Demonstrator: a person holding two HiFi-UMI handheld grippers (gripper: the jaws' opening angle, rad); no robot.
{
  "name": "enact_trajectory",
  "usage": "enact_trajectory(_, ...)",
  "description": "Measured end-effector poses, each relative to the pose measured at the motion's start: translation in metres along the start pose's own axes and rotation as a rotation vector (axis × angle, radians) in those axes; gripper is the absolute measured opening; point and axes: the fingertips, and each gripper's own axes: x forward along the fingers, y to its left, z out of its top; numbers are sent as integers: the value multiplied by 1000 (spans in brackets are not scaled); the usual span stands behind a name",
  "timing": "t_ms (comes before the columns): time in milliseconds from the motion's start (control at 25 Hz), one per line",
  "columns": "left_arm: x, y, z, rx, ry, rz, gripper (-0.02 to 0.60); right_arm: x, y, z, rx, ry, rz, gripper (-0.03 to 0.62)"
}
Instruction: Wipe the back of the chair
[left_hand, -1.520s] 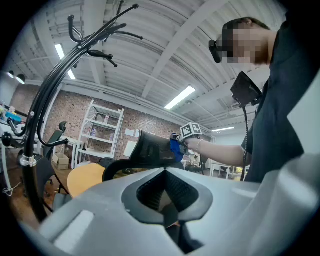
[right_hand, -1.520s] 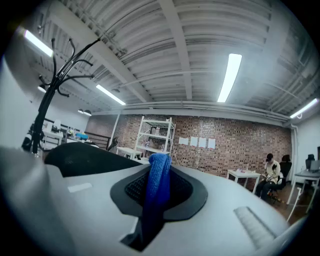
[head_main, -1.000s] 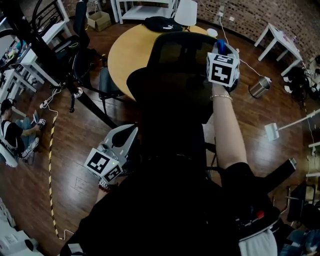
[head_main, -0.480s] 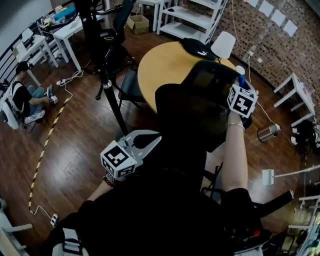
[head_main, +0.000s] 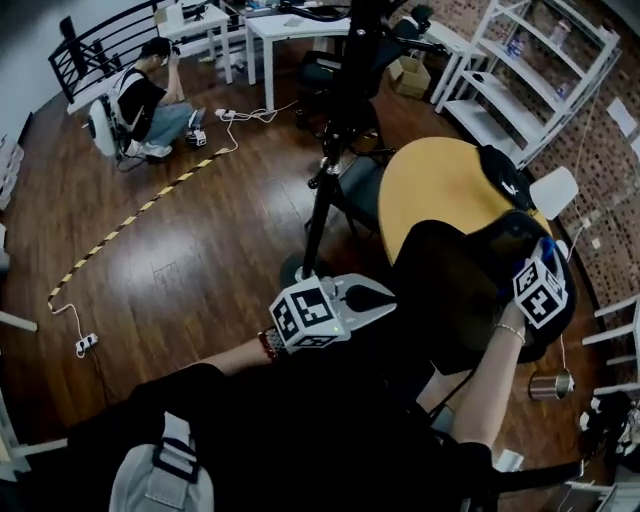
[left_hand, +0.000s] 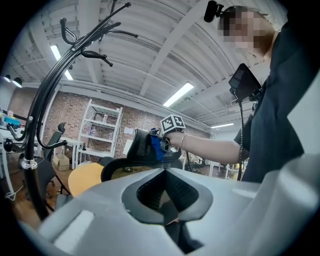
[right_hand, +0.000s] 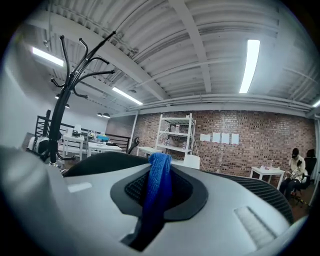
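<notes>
The black mesh chair back stands just in front of me, at the right of the head view. Up at its top edge my right gripper is shut on a blue cloth; that cloth hangs between the jaws in the right gripper view, with the chair's mesh behind it. My left gripper is shut on nothing and hovers left of the chair back, pointing at it. The left gripper view shows the chair top, the blue cloth and the right gripper held by a hand.
A round yellow table with a black bag lies beyond the chair. A black stand rises left of it. A person crouches far left. White shelves, a metal can and floor tape surround.
The head view has swung left, so the chair now sits at the right. My left gripper has risen and closed in on the chair back. The right gripper stays at the chair top with the cloth.
</notes>
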Motion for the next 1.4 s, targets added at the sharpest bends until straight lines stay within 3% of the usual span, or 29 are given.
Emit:
enact_trajectory(280, -14, -4, 4, -29, -15, 45, 6, -14, 38, 12, 8, -58, 53, 38)
enact_trajectory(400, -21, 3, 3, -54, -23, 68, 6, -13, 63, 21, 54, -73, 113, 38)
enact_trajectory(600, -14, -1, 3, -72, -12, 47, 6, -13, 87, 32, 93, -112, 154, 38)
enact_trajectory(960, -19, 6, -5, -36, 17, 59, 6, -16, 139, 35, 169, -156, 309, 38)
enact_trajectory(1200, -42, -9, 6, -38, 41, -5, 6, -51, 171, 55, 77, -177, 348, 38)
enact_trajectory(1320, -29, -4, 0, -39, 46, -3, 6, -53, 162, 53, 203, -255, 436, 38)
enact_trajectory(1400, -16, 1, -11, -50, 55, -8, 6, -56, 130, 37, 276, -288, 430, 38)
